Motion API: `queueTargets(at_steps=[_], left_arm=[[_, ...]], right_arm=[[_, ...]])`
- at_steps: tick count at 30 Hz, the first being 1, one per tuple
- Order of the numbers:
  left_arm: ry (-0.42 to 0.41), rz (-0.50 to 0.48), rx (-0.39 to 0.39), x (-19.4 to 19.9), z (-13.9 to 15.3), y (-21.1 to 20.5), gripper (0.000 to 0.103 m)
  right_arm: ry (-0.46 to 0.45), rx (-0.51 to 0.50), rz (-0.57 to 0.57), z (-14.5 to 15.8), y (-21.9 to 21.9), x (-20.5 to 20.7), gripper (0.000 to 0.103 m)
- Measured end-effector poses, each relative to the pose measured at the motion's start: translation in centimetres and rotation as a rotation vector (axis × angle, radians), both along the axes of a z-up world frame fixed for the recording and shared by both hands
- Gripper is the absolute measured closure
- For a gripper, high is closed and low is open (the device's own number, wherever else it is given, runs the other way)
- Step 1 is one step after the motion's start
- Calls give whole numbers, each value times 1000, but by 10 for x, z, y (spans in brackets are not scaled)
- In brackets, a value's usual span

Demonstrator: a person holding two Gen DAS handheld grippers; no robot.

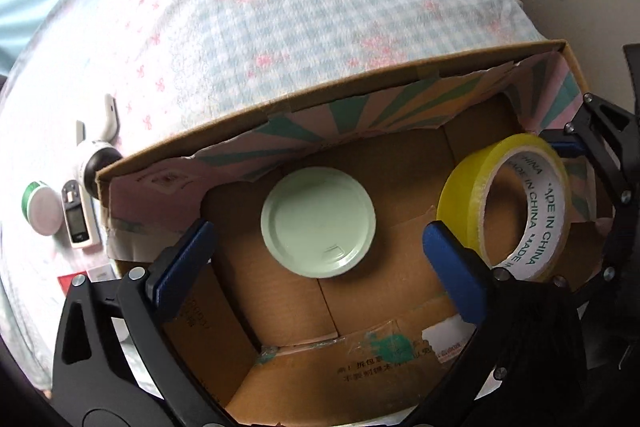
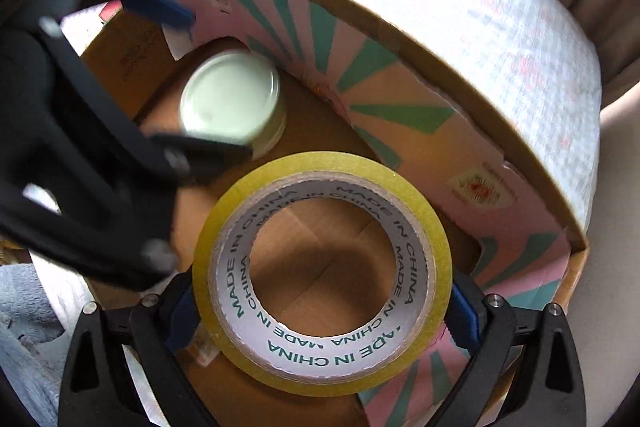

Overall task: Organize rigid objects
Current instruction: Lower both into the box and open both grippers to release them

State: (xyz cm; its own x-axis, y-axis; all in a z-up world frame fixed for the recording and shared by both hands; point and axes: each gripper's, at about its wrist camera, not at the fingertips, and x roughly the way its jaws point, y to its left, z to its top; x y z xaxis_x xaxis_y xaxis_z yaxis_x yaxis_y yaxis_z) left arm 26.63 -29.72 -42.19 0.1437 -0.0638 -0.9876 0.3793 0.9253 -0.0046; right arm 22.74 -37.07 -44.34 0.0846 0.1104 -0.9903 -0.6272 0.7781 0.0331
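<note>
The yellow tape roll (image 2: 322, 273) is sitting between the two blue pads of the right gripper (image 2: 326, 311). The pads are pressing on its left and right sides, so this gripper is closed on the roll and holding it. The roll is hanging over the inside of the cardboard box (image 2: 460, 83). You can see the brown box floor through its hole. Green words are printed around the white inside ring.

In the left wrist view, the same tape roll (image 1: 506, 205) is just to the right of the left gripper (image 1: 316, 263), past its right pad. The right gripper (image 1: 592, 179) is showing there as black arms around the roll.

The left gripper is wide open and is holding nothing. A round pale green lid (image 1: 319, 221) is lying flat on the box floor, just ahead of this gripper and between its two pads, not touching them. In the right wrist view the lid (image 2: 232, 103) is ahead and to the left of the roll, and the left gripper (image 2: 200, 67) is reaching over it, looking blurry.

The box (image 1: 328, 95) is resting on a bed cover (image 1: 280, 7) with blue checks and pink flowers. Outside the box, far to the left of the left gripper, are lying a small round tin (image 1: 42, 209), a little gray gadget with a screen (image 1: 78, 217) and a white hook-shaped thing (image 1: 98, 143).
</note>
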Motion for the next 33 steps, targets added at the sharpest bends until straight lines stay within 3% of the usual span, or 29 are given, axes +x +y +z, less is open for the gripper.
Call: queueTargets(at_steps=[5, 15, 22, 25, 33], left_arm=[[-4, 21, -12, 3, 13, 4, 0], [-30, 67, -81, -13, 47, 20, 0], [-100, 76, -133, -26, 94, 30, 0], [-139, 91, -160, -35, 116, 41, 0], [-238, 165, -182, -72, 175, 94, 0]], right_arm=[[-113, 51, -19, 21, -3, -5, 0], [-132, 18, -3, 51, 2, -15, 0], [-144, 54, -84, 87, -7, -18, 0], [-165, 36, -83, 93, 0, -17, 0], [-231, 34, -45, 146, 30, -34, 0]])
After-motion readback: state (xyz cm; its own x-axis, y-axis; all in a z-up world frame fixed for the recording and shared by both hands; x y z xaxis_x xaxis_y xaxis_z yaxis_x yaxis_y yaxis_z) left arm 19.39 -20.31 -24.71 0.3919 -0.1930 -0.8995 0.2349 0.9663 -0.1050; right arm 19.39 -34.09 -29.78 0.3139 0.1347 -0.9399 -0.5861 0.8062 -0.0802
